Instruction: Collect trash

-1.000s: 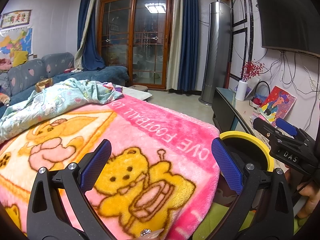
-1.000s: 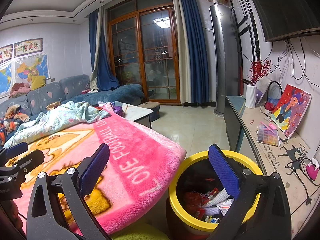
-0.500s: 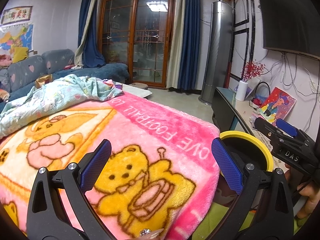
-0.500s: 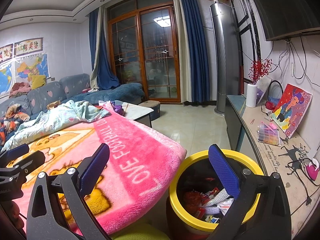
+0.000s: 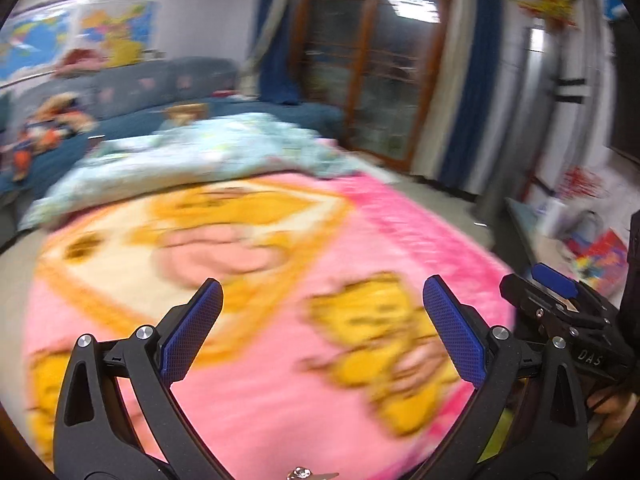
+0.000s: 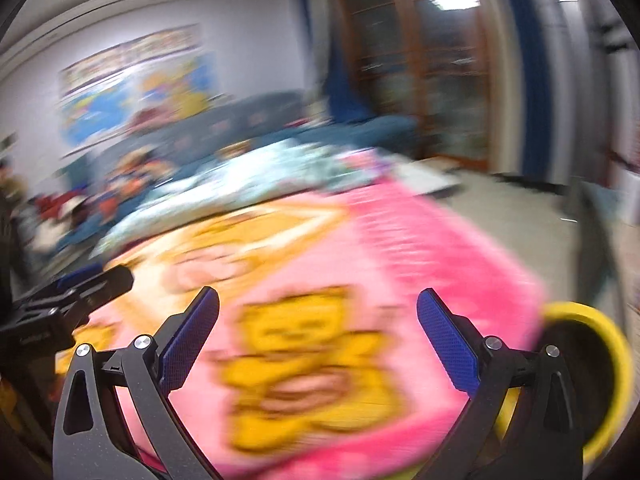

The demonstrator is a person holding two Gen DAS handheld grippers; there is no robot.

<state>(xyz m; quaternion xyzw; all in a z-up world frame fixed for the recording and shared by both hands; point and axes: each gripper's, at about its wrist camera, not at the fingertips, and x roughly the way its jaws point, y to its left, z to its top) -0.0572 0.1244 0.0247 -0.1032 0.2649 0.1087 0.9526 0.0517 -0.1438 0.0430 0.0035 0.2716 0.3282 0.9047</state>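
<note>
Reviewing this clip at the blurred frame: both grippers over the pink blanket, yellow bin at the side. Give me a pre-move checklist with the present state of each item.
1. Left gripper empty, jaws apart: ok.
2. Right gripper empty, jaws apart: ok.
3. Yellow trash bin in view: ok in the right wrist view, at the lower right edge; it does not show in the left wrist view.
4. Trash target located on the pink blanket: cannot tell, both views are motion-blurred and no loose piece stands out.
5. Grippers apart from each other: ok, the right gripper's tip shows at the side, clear of the left fingers.
6. Image sharp enough to aim a grasp: not ok.
</note>
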